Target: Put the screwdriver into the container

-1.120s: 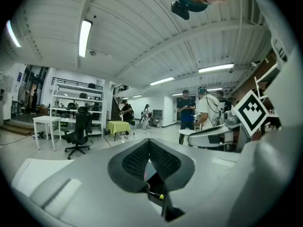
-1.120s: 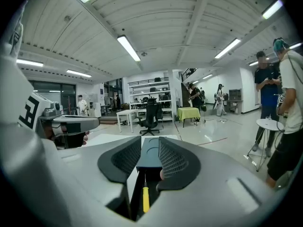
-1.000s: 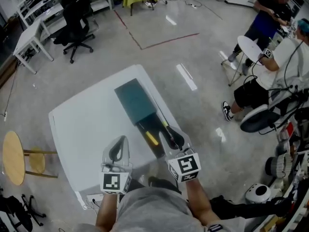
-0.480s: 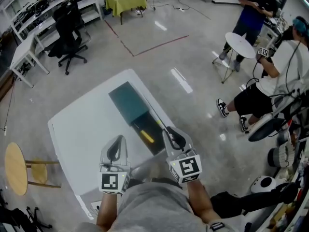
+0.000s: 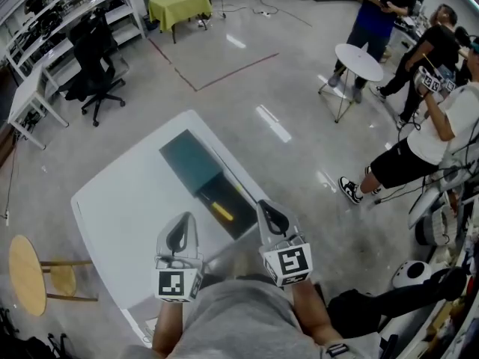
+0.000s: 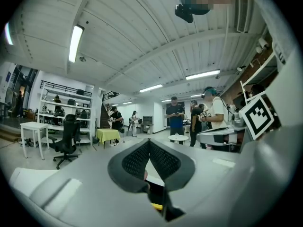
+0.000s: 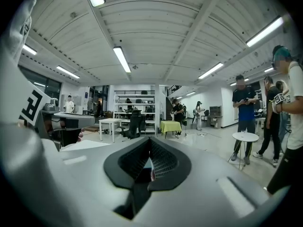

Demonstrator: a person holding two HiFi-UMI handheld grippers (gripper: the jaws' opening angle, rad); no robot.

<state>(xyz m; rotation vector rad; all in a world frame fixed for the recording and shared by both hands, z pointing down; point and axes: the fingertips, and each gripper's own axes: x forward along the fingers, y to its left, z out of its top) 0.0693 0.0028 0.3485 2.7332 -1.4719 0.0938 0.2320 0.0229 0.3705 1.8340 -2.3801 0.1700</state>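
Note:
On the white table point(image 5: 123, 200) stands a long dark teal container point(image 5: 188, 159). Its near end is open and dark. The screwdriver point(image 5: 221, 212), with a yellow handle, lies inside that open part. My right gripper point(image 5: 272, 215) sits just right of the container's near end, shut and empty; in the right gripper view its jaws point(image 7: 150, 141) meet with nothing between them. My left gripper point(image 5: 180, 232) rests over the table left of the container, shut and empty point(image 6: 148, 143). A sliver of the yellow handle point(image 6: 157, 205) shows below the left jaws.
A round wooden stool point(image 5: 26, 275) stands left of the table. A black office chair point(image 5: 93, 54) and white desks are at the far left. A small round white table point(image 5: 358, 62) and several people point(image 5: 419, 137) are on the right. The table's near edge is at my body.
The right gripper's jaws have come together beside the container. The screwdriver lies still inside it. The head view has swung, so the table sits a little further left and up.

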